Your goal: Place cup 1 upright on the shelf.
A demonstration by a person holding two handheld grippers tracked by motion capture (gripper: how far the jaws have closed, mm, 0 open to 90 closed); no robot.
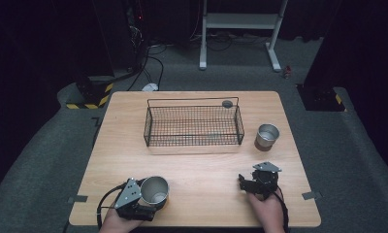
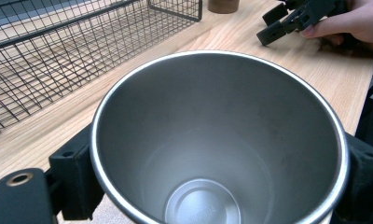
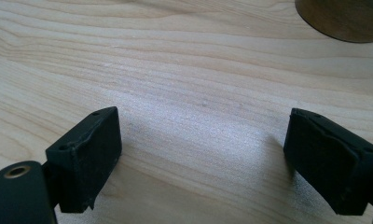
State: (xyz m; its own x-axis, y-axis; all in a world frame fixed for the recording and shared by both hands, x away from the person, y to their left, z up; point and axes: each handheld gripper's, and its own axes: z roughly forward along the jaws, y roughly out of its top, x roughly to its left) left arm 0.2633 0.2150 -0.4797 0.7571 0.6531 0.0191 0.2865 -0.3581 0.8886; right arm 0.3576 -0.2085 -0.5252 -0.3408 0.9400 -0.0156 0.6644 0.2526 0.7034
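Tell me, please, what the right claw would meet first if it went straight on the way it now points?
Probably nothing soon: the open right claw points over bare table. The brown-sided cup stands ahead but off to one side of that line, so it would likely pass it, though depth is hard to judge.

left gripper (image 1: 142, 198) at near-left table edge, jaws around upright steel cup (image 1: 154, 190) | right gripper (image 1: 245, 183) near-right, apart from any object, over bare wooden table (image 1: 202, 165) | black wire basket (image 1: 193, 125) at centre-back | second cup (image 1: 266, 137) upright just right of basket
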